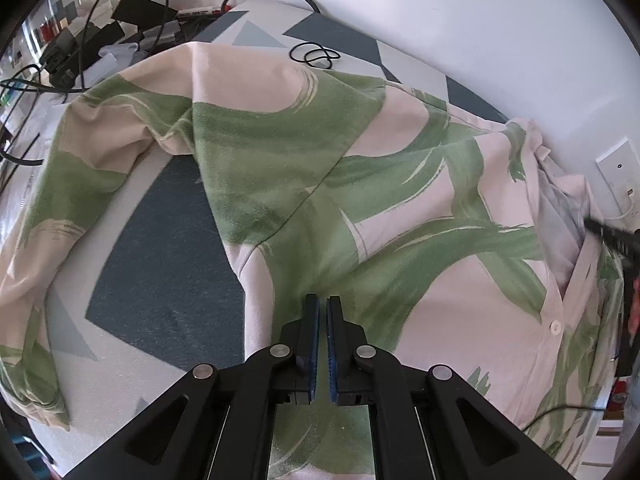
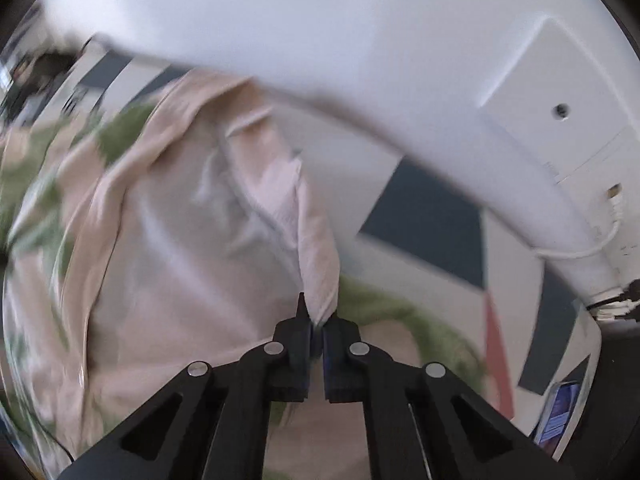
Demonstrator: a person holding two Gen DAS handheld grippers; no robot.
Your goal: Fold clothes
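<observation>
Shirt (image 1: pixel 360 184) on mat (image 1: pixel 168 272) (wall (image 1: pixel 440 8) behind)

Left wrist view: looks steeply down, close over the shirt (image 1: pixel 304 184) on the patterned mat (image 1: pixel 160 280); wall at twelve o'clock. Right wrist view: same downward tilt, nearer, blurred. Shared: shirt, mat, wall socket plate (image 2: pixel 556 120) at two o'clock.

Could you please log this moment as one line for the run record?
step: folding shirt | left tool: shut, over shirt | right tool: shut on shirt edge | surface: patterned mat
</observation>
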